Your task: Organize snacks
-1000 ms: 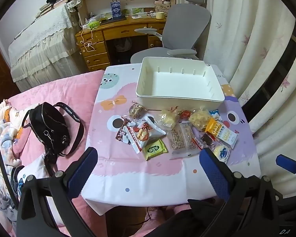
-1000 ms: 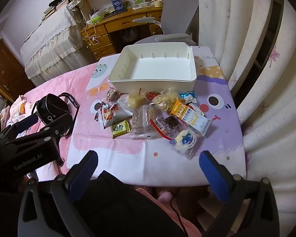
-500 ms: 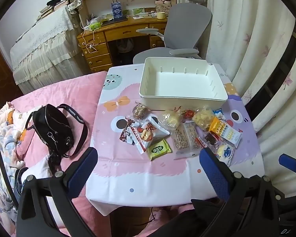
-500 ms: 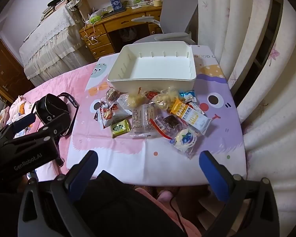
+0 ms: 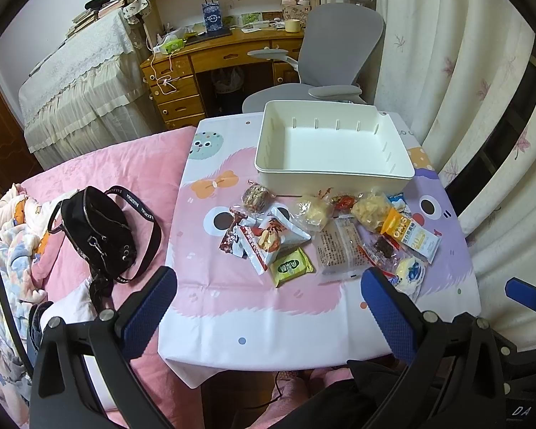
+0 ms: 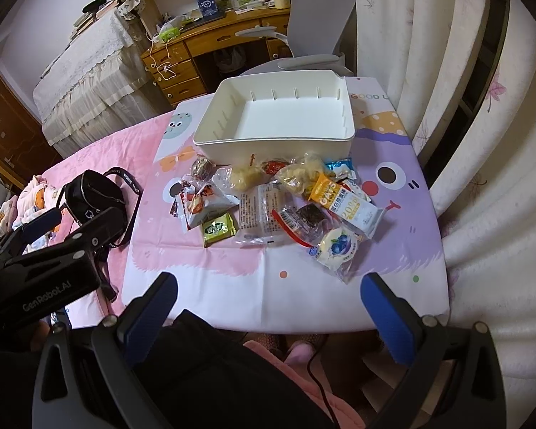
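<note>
While I am holding both tongs above the near edge of the surface (image 5: 303,325), the left tongs (image 5: 268,307) are gaping wide with nothing between their blue pads, and the right tongs (image 6: 268,307) are standing just as wide and bare. The snacks (image 6: 278,203) are lying in a loose heap mid-cloth, just in front of the white bin (image 5: 334,175), some touching its near wall. A black bag (image 5: 96,232) is sitting on the pink bed (image 5: 125,164) at left.
</note>
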Available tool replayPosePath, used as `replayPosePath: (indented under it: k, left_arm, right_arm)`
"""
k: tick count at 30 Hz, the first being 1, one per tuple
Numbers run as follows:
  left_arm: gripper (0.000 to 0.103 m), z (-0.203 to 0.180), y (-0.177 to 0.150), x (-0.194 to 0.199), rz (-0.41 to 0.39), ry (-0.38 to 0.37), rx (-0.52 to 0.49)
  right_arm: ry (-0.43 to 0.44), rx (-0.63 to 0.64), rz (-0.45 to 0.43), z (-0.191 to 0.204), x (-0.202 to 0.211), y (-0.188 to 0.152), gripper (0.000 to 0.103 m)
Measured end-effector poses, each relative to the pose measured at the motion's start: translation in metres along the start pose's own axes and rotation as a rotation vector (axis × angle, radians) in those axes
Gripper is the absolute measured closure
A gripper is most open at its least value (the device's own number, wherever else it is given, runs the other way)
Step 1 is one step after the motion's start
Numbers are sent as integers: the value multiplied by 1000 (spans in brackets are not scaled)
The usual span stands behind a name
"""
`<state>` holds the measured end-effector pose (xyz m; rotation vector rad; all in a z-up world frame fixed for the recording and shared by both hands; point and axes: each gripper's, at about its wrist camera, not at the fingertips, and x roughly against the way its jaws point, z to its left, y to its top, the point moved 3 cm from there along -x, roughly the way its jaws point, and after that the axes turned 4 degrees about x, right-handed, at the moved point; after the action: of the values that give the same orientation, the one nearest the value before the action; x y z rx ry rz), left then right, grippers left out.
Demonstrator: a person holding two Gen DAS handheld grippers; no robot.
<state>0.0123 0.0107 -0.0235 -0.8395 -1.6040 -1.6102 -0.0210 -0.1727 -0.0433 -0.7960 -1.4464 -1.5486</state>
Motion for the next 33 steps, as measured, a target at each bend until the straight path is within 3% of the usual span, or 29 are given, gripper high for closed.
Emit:
replayPosePath:
  k: [33]
  left_arm:
    - [1,11,-14,3,13,-13,-24]
  right_arm:
    - [-42,-39,-41,14,12,-11,0]
